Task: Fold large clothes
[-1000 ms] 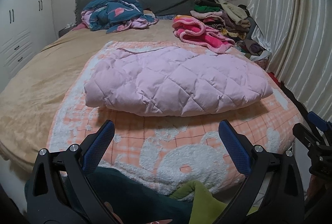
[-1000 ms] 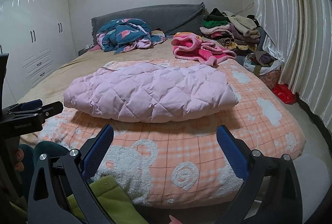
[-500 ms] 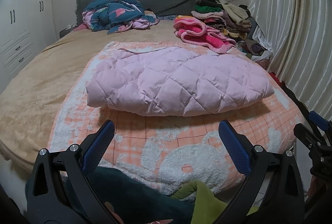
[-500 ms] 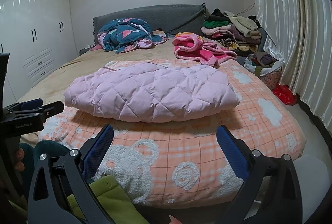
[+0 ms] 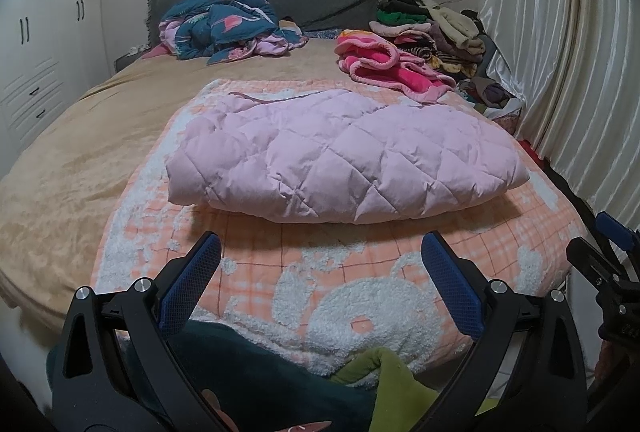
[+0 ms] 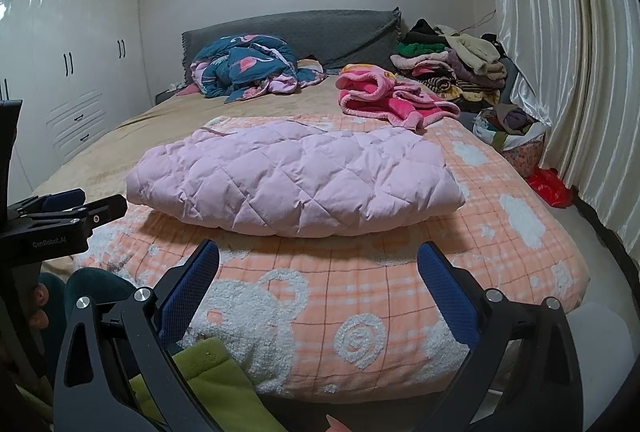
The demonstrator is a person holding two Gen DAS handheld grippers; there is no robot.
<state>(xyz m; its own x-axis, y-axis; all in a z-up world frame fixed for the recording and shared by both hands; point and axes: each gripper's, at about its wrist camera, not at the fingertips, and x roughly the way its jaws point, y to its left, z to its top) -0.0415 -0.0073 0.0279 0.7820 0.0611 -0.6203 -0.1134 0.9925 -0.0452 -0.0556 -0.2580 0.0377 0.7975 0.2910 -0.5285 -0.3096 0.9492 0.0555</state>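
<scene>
In the left view, the left claw (image 5: 320,264) is wide and holds nothing. It sits low in the frame, near the bed's front edge. The pink coat (image 5: 340,160) lies in the middle of the frame on an orange blanket (image 5: 360,272). It looks folded into a puffy bundle. The right claw (image 5: 612,252) peeks in at the right edge.

In the right view, the right claw (image 6: 318,264) is wide too, with nothing in it. The pink coat (image 6: 296,180) lies in the middle, apart from the claw. A pile of clothes (image 6: 448,68) sits at the upper right; I think some are folded, but it is hard to tell.

This fold looks about done. Next, both claws would need to reach forward, pinch the bundle's edges, and fold it once more or move it aside.
</scene>
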